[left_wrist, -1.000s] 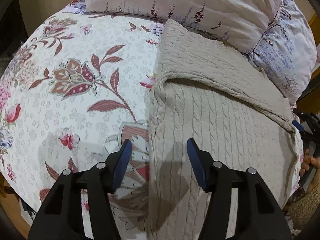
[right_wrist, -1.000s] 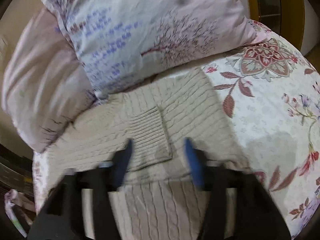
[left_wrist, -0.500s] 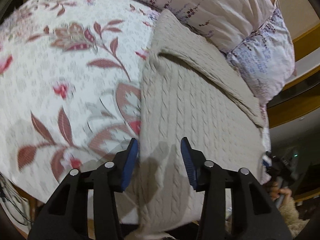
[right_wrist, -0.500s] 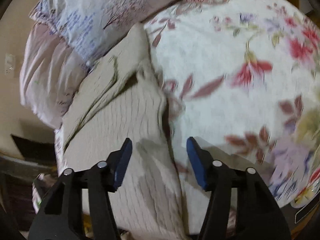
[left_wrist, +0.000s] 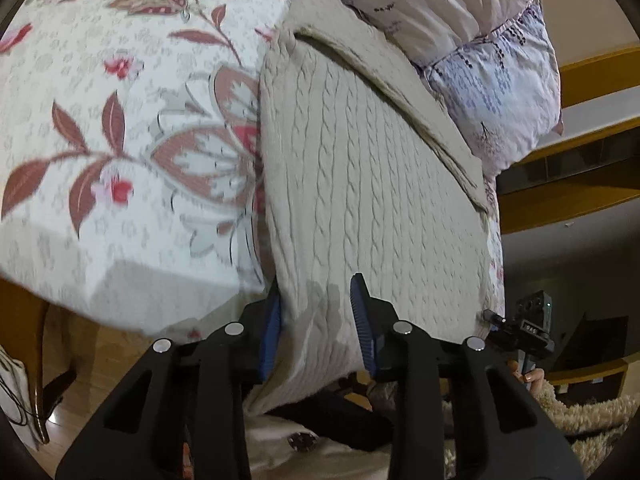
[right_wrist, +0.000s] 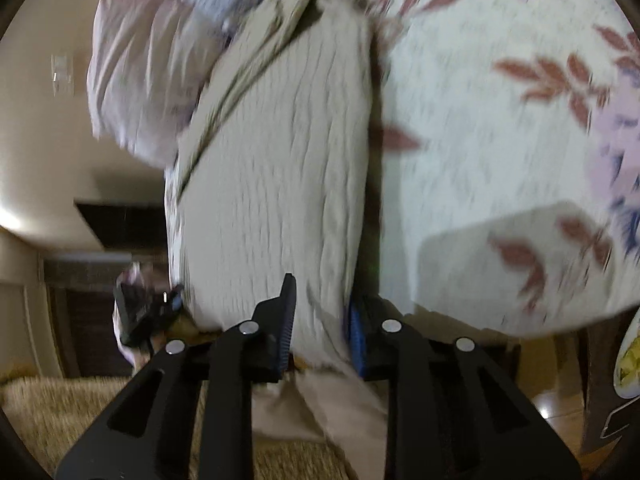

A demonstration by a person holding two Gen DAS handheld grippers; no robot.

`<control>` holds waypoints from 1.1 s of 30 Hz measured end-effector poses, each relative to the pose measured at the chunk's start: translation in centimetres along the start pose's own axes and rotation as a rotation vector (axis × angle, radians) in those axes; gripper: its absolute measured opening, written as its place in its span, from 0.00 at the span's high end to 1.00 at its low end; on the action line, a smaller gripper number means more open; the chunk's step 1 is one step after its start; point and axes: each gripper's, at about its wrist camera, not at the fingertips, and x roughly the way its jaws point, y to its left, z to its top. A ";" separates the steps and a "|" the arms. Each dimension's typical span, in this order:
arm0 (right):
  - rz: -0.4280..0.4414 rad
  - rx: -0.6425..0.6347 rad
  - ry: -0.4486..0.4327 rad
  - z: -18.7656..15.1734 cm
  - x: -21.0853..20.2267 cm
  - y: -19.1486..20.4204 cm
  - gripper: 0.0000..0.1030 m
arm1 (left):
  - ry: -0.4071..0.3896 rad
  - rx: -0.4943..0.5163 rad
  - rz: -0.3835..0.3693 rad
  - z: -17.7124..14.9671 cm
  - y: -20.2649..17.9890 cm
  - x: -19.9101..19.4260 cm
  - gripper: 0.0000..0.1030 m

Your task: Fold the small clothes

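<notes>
Left gripper (left_wrist: pixel 316 320) wide, straddling sweater (left_wrist: pixel 372 184) hem | right gripper (right_wrist: pixel 320 320) likewise

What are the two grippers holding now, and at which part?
Each straddles the near hem of the beige knit sweater: the left gripper at one corner, the right gripper at the other. Whether they already pinch it cannot be told.

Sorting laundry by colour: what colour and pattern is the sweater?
Beige cable knit sweater, clearest in the left wrist view.
</notes>
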 end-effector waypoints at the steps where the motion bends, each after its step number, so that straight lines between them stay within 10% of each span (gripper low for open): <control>1: 0.000 -0.010 0.025 -0.4 0.1 0.1 0.76 | 0.007 0.004 -0.001 -0.2 0.0 0.0 0.67; 10: -0.068 -0.173 0.181 -1.8 1.7 3.3 0.91 | 0.076 0.080 0.013 -1.5 -1.1 0.6 0.82; 33: -0.144 -0.349 -0.345 5.4 -5.2 8.6 0.93 | -0.219 0.125 0.008 8.0 -3.6 -2.8 0.92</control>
